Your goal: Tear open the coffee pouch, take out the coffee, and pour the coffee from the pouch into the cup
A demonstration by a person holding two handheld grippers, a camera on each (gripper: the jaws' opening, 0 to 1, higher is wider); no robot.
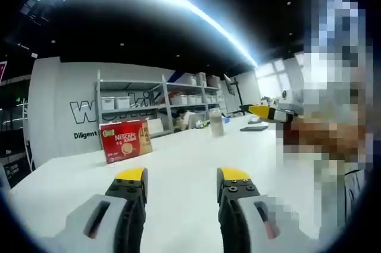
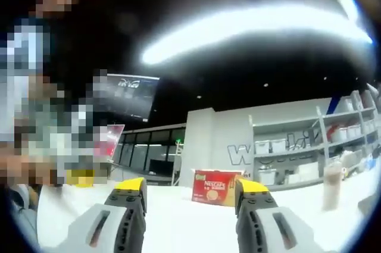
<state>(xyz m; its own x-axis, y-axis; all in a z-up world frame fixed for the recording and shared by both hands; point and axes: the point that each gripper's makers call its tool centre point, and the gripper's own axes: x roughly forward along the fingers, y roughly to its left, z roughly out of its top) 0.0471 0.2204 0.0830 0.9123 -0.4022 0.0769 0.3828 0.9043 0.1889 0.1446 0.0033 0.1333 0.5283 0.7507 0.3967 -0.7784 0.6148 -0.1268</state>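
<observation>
Both grippers, left (image 1: 181, 184) and right (image 2: 189, 192), hover with jaws apart, holding nothing. The red coffee box (image 1: 125, 140) stands far on the table (image 1: 178, 164), the cup (image 1: 216, 123) farther right. Risk: a hurried reach topples either.

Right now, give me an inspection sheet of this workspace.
Surface: white table, mostly bare.
Job's things: red Nescafe box standing upright; clear cup standing farther back. No pouch seen.
Clutter: dark flat item beyond the cup.
Grippers: left tongs open, nothing between them; right tongs open, nothing between them.
Cables: nothing seen.
Surroundings: shelving with white bins, grey wall with lettering, bright ceiling strip light, a person close by.
</observation>
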